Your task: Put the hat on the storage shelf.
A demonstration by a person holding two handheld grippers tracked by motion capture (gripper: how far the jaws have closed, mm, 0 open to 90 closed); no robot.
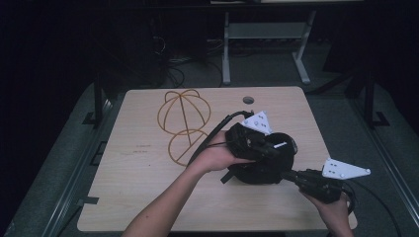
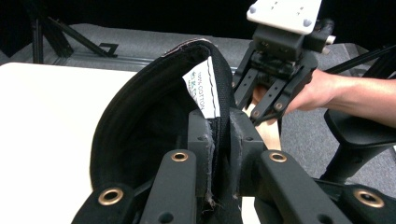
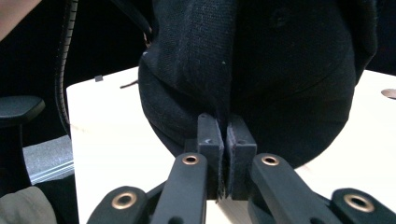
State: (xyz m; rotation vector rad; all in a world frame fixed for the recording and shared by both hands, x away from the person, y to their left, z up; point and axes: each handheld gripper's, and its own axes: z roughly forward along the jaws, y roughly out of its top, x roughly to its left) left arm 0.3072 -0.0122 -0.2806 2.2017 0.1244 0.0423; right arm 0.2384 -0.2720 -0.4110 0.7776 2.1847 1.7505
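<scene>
A black cap [image 1: 262, 165] is held just above the desk [image 1: 148, 197], right of centre, nearer the front edge than the back. Its rim with a white label [image 2: 203, 91] is pinched between the pads of the left gripper [image 2: 219, 140], jaws pressed together on the fabric. The opposite side of the cap is pinched by the right gripper [image 3: 224, 149], whose jaws are pressed together on a fold of cloth; in the high view that gripper [image 1: 291, 174] is seen coming in from the front right corner. In the left gripper view the right gripper is seen behind the cap, gripped by a hand [image 2: 322, 88].

A wire stand [image 1: 184, 126], dome over ring, lies flat on the desk left of the cap, toward the back edge, apart from it.

Step judged: cap secured two-handed, opening kept spread, likely for placing on the stand. Next move judged: both grips to be kept firm, cap carried left and back over the stand, opening turned down. Risk: fabric slipping from a pinch.
</scene>
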